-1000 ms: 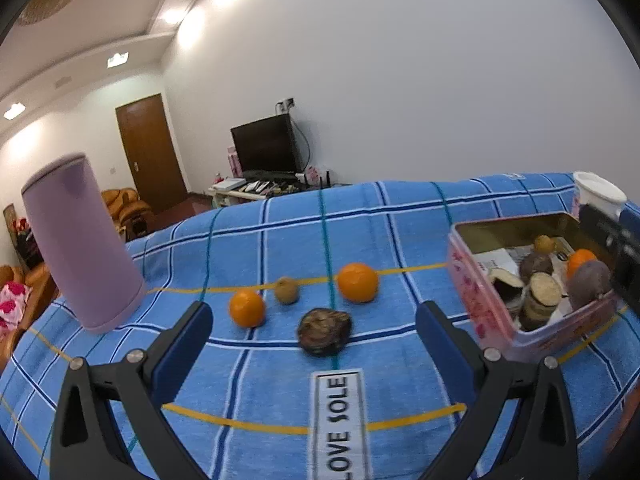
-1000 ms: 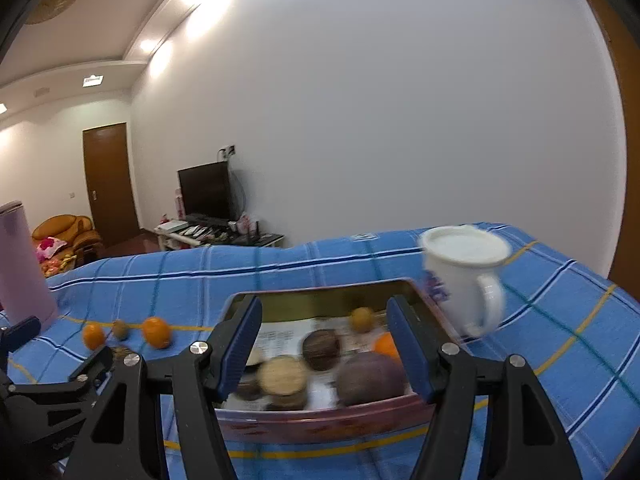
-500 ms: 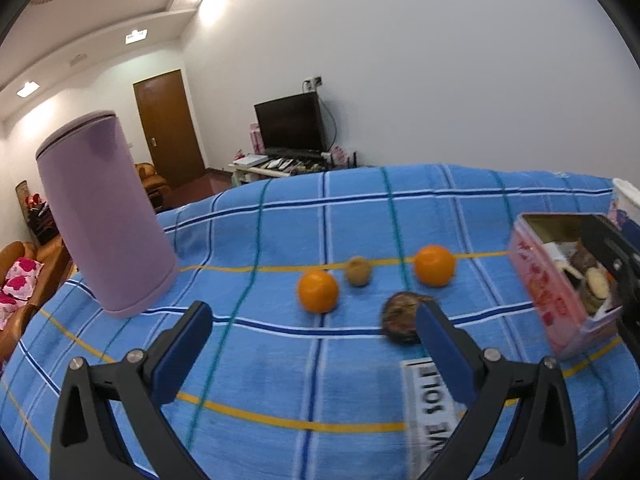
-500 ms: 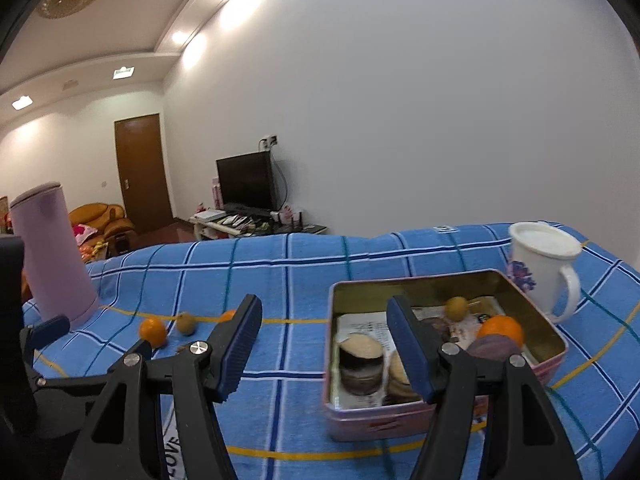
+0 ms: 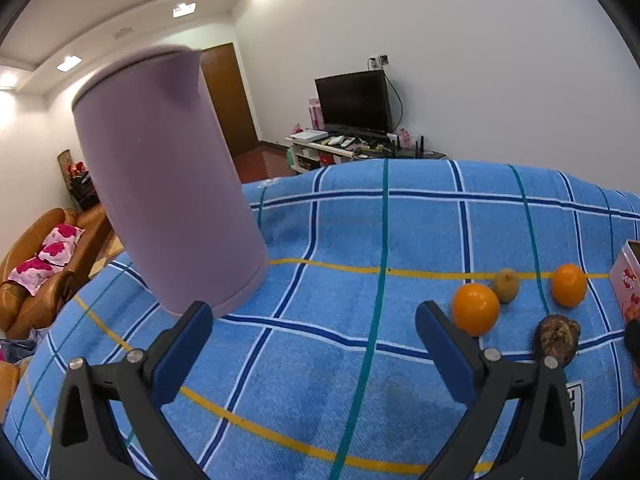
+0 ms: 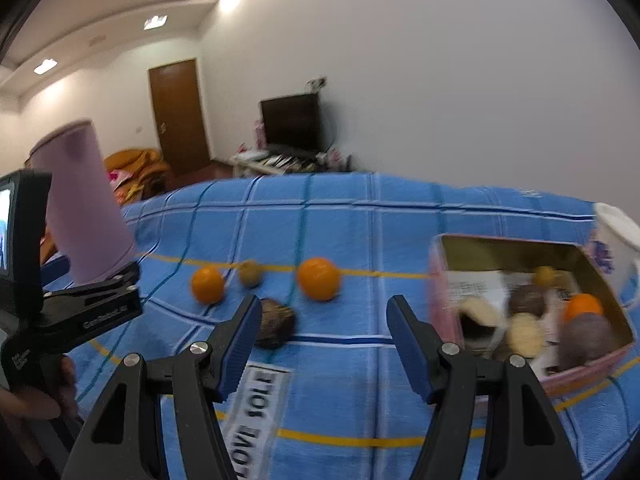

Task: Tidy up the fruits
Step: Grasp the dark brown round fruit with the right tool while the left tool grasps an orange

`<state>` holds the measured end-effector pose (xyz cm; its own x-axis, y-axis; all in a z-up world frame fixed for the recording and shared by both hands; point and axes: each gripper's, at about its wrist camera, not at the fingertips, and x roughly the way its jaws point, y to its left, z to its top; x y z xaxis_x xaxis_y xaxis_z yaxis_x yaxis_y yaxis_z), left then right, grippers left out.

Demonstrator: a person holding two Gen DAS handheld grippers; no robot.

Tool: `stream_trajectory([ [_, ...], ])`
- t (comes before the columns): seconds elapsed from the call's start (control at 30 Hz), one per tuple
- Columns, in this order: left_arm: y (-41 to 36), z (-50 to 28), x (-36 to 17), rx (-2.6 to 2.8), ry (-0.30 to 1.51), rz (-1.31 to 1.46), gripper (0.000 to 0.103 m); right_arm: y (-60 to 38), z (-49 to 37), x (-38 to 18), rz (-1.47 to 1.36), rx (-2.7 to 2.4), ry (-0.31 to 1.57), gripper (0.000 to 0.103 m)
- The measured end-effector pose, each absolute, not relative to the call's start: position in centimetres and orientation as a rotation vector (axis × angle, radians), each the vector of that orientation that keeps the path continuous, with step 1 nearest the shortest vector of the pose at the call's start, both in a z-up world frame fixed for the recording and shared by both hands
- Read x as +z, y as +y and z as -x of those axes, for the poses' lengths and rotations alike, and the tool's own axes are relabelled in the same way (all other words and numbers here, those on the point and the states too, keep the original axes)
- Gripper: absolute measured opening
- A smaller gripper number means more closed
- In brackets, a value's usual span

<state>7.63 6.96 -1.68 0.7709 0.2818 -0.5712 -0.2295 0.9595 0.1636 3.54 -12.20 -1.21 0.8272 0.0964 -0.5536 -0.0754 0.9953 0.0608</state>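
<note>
Both grippers are hovering over the blue plaid surface (image 5: pixel 320 360), each with jaws spread wide and carrying nothing. The left gripper (image 5: pixel 312 344) is pointing toward the lilac jug (image 5: pixel 168 200); the right gripper (image 6: pixel 320 336) is facing the loose fruit. Two oranges (image 6: pixel 319 279) (image 6: pixel 207 284), a small kiwi-like fruit (image 6: pixel 250 273) and a dark wrinkled fruit (image 6: pixel 276 322) are lying apart in the open, left of the pink tin (image 6: pixel 528 376), which is already holding several pieces. This looks like the approach to a pick: next, the right gripper is needing to drop around the nearest fruit and close gently
</note>
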Motion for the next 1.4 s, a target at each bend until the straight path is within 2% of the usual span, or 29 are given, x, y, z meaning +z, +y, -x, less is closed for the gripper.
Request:
stream_trajectory([
  [0.5, 8.7, -8.6, -2.6, 0.255, 0.713, -0.043, 0.103, -6.9, -10.6, -4.8, 0.003, 0.144, 0.849, 0.065],
  [0.67, 8.8, -8.6, -2.8, 0.250, 0.720, -0.042, 0.103, -6.9, -11.4, -5.5, 0.002, 0.136, 0.898, 0.050],
  [0.7, 8.7, -8.6, -2.8, 0.247, 0.720, -0.044, 0.103, -6.9, -11.4, -5.6, 0.007, 0.131, 0.901, 0.050],
  [0.9, 8.4, -8.6, -2.8, 0.202, 0.715, -0.048, 0.103, -7.6, -11.0, -5.5, -0.009, 0.148, 0.894, 0.047],
  [1.03, 8.1, -8.5, -2.8, 0.143, 0.713, -0.043, 0.103, -9.6, -8.4, -4.2, -0.095, 0.159, 0.808, 0.047],
  [1.2, 6.8, -8.3, -2.3, 0.040, 0.722, -0.008, 0.099, -10.8, -6.1, -2.9, -0.081, 0.116, 0.701, 0.047],
  [1.27, 5.8, -8.9, -2.1, -0.010, 0.756, 0.004, 0.092, -10.8, -5.7, -2.5, -0.071, 0.101, 0.668, 0.047],
  [1.4, 3.2, -10.5, -2.1, -0.106, 0.794, -0.024, 0.089, -11.0, -5.4, -1.8, -0.036, 0.080, 0.620, 0.047],
])
